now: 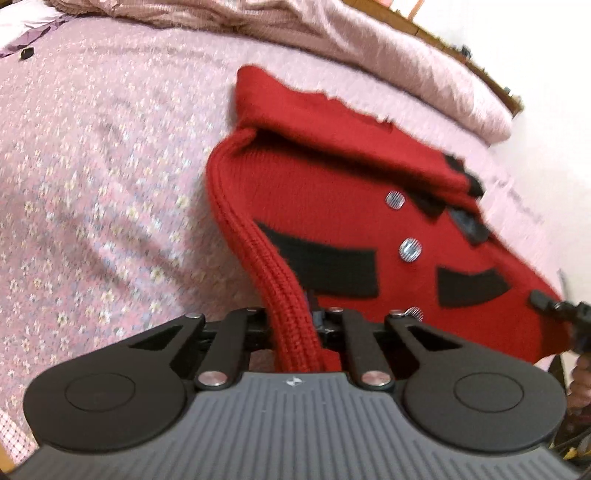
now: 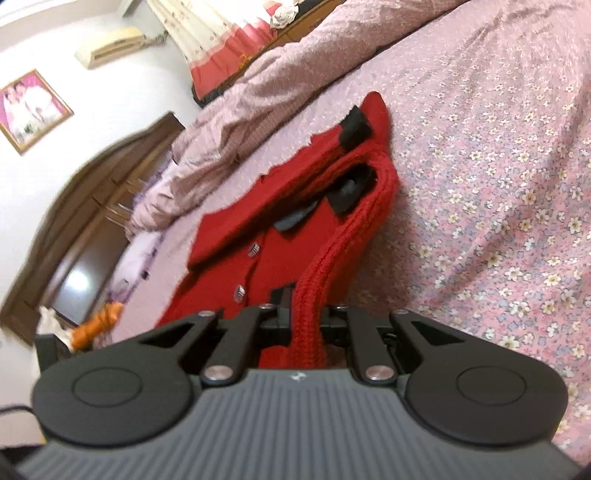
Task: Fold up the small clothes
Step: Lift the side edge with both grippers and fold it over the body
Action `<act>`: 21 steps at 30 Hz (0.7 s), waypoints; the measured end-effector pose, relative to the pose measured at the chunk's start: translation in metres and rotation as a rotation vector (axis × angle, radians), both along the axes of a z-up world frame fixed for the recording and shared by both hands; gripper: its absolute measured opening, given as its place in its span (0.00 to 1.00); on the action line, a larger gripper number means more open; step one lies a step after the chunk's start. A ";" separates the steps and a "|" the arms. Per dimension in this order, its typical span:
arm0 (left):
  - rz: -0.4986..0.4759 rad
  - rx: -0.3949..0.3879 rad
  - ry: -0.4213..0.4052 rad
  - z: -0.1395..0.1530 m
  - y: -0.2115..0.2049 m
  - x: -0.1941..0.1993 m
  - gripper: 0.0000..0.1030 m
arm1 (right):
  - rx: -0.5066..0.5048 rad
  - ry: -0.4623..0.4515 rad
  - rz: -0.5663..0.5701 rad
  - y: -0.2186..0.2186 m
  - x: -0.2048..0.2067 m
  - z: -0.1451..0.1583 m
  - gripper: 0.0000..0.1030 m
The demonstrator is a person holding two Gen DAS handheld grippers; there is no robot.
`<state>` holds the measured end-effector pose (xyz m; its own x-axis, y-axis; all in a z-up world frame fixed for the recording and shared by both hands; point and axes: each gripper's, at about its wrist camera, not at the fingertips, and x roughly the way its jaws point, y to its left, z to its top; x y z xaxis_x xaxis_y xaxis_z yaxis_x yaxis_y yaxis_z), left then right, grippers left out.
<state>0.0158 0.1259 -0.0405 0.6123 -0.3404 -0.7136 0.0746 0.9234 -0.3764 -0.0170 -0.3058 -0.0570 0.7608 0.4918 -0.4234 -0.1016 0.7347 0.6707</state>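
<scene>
A small red knit cardigan [image 1: 332, 177] with black patches and silver buttons lies on a pink flowered bedspread [image 1: 92, 184]. One sleeve is folded across its chest. My left gripper [image 1: 293, 325] is shut on the ribbed hem [image 1: 266, 258] at the cardigan's left corner and lifts it. My right gripper [image 2: 306, 317] is shut on the ribbed hem [image 2: 332, 258] at the other corner, also lifted. The cardigan also shows in the right wrist view [image 2: 266, 240]. The other gripper's tip [image 1: 554, 306] shows at the right edge of the left wrist view. The fingertips are hidden by the knit.
A rumpled pink blanket [image 1: 332, 33] lies along the far side of the bed. A dark wooden headboard [image 2: 85, 221] and a wall with a framed photo [image 2: 29, 107] stand beyond it. A small black object [image 1: 26, 54] lies on the bedspread far left.
</scene>
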 end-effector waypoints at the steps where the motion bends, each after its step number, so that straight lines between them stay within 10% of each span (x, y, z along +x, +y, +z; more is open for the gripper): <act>1: -0.001 -0.018 -0.015 0.006 0.000 0.001 0.11 | 0.021 -0.006 -0.003 -0.002 0.001 0.002 0.11; 21: 0.139 -0.136 -0.226 0.109 0.018 0.089 0.11 | 0.150 -0.178 -0.050 -0.021 0.070 0.063 0.11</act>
